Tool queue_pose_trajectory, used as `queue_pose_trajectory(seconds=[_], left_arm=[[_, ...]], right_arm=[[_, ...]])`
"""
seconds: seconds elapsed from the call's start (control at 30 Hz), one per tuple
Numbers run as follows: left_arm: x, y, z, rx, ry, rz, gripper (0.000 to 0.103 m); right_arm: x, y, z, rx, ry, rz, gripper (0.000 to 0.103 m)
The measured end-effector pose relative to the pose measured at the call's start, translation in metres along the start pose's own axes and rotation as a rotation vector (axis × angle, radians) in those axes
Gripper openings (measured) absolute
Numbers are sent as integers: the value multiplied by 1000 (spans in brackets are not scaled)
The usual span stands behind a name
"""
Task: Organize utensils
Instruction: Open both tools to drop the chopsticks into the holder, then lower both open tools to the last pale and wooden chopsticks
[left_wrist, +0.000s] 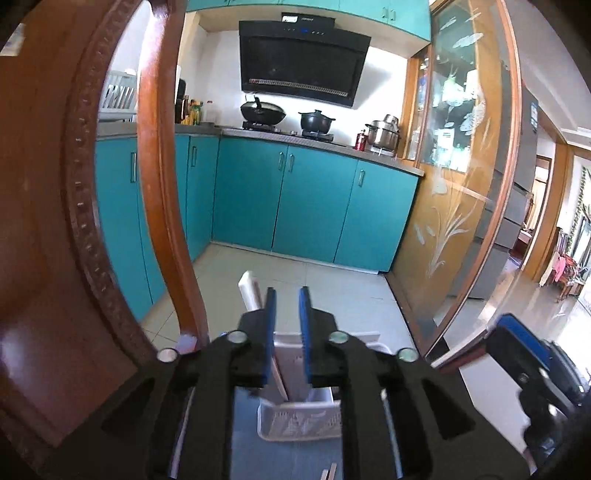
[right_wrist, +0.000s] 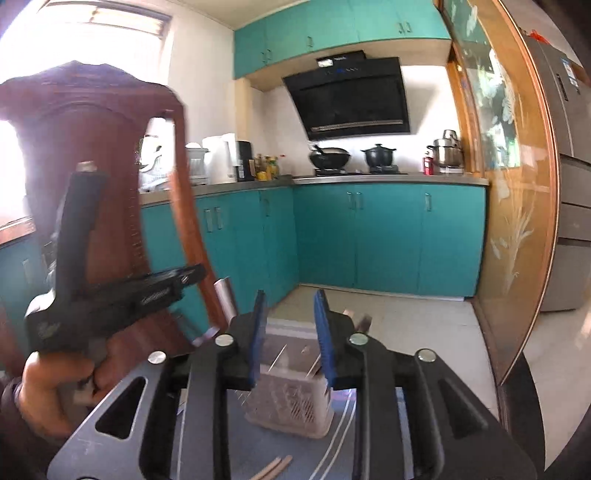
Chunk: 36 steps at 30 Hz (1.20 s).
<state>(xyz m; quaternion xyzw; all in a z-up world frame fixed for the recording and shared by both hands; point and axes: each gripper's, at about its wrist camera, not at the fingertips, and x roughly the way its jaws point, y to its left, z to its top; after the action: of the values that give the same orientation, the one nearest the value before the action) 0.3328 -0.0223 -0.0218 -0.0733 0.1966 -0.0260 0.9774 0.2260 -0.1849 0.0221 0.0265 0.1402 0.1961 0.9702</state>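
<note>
Wooden chair back (left_wrist: 162, 177), large and curved, stands close on the left beside both grippers and crowds that side, while open tiled floor (left_wrist: 295, 273) runs far ahead to the teal cabinets (left_wrist: 314, 199) and a glass partition (left_wrist: 461, 177) bounds the right. White slotted utensil basket (left_wrist: 299, 421) sits near on the blue table surface (right_wrist: 207, 435), directly below the fingertips, with a white flat handle (left_wrist: 251, 291) and thin sticks standing in it; two wooden sticks (right_wrist: 275, 465) lie loose at the near edge. Left gripper (left_wrist: 287, 295), jaws slightly parted with nothing pinched, hangs over the basket; right gripper (right_wrist: 290, 299), jaws spread a little wider and empty, hovers over the same basket.
</note>
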Motion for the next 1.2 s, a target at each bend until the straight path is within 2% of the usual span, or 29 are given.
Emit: queue_pose_trajectory(seconds=[0.07, 0.17, 0.2, 0.27, 0.37, 0.57, 0.73, 0.87, 0.97, 1.2], left_arm=[[-19, 1, -13, 22, -32, -9, 26], [-38, 1, -39, 71, -46, -3, 28], [-40, 2, -51, 76, -25, 1, 28], [-38, 5, -68, 73, 42, -13, 28], [-30, 13, -90, 62, 133, 8, 28], [-32, 22, -98, 74, 154, 48, 30], [-32, 28, -109, 71, 189, 59, 31], [-26, 30, -117, 71, 229, 65, 32], [-23, 31, -122, 68, 253, 60, 32], [-12, 22, -141, 110, 346, 37, 36]], right_arm=[[-10, 2, -19, -14, 43, 47, 37], [13, 3, -66, 25, 301, 130, 39], [28, 3, -88, 57, 421, 145, 39], [57, 4, -127, 109, 632, 123, 39], [77, 11, -155, 123, 747, 119, 39], [100, 19, -176, 97, 829, 26, 38], [104, 33, -182, 42, 816, -5, 35], [107, 39, -183, 3, 829, -25, 16], [103, 32, -183, 27, 855, -27, 10], [82, -15, -180, 97, 863, -137, 6]])
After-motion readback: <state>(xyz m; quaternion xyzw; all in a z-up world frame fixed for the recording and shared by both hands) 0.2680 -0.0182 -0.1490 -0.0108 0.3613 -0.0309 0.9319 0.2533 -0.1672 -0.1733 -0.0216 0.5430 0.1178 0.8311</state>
